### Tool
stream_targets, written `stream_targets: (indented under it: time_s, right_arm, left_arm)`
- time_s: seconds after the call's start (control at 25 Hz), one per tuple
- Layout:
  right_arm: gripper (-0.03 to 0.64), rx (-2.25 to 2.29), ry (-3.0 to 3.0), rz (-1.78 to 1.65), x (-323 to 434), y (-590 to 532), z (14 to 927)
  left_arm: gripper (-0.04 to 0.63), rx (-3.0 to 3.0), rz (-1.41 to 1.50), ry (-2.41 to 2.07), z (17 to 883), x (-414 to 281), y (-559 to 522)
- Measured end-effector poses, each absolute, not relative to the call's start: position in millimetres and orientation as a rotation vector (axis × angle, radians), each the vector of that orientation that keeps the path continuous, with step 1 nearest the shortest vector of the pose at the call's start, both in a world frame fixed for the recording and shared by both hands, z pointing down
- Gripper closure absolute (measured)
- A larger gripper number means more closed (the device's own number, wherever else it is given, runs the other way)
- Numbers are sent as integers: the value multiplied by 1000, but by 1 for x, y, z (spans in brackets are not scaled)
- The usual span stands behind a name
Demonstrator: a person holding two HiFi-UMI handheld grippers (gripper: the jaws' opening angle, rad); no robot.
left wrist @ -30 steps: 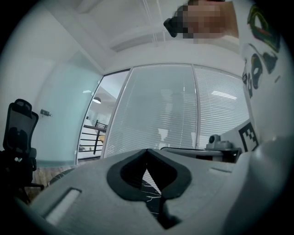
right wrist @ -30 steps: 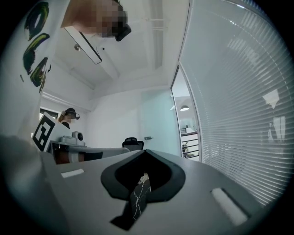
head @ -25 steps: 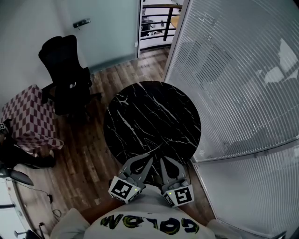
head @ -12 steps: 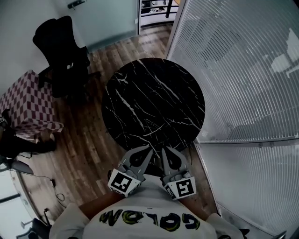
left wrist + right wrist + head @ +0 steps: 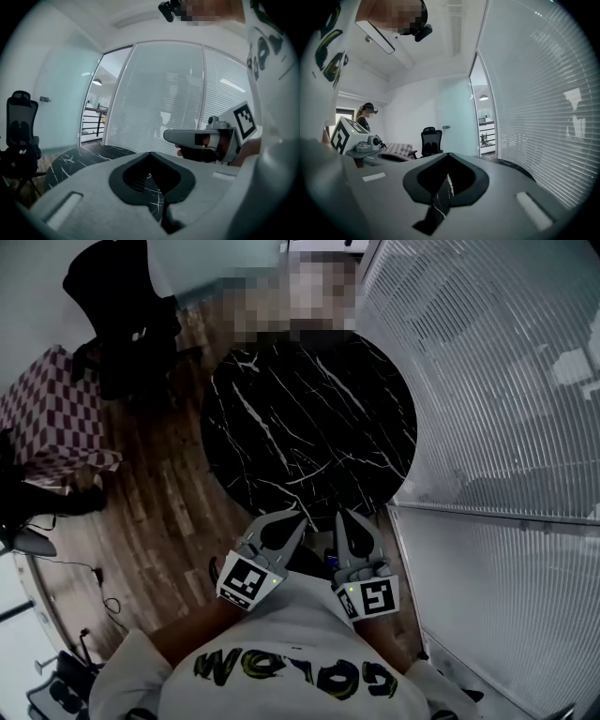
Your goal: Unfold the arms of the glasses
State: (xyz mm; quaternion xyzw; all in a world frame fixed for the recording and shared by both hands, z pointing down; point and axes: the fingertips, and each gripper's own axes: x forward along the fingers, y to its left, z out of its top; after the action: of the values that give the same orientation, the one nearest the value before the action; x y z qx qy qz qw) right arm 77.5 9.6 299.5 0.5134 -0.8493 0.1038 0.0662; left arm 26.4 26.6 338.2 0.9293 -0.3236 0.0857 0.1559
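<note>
The black marble desk (image 5: 309, 427) ahead carries no visible glasses; the left tool (image 5: 296, 517) and right tool (image 5: 340, 517), closed and empty, have come lower, so unfolding waits.

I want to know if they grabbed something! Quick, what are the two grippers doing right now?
Left gripper: closed, holding nothing.
Right gripper: closed, holding nothing.

Rnd black marble table (image 5: 309, 427) is set on wood floor (image 5: 159, 512); blinds (image 5: 506, 381) seen rt, office chair (image 5: 117, 306) & checked seat (image 5: 47, 418) lt.
</note>
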Motion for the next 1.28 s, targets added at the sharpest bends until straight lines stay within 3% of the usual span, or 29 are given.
stream_targets:
  time_s: [1.28]
  right_arm:
    - [591, 1027, -2468, 339, 72, -30, 421]
  left_arm:
    - [575, 2551, 520, -856, 456, 31, 5]
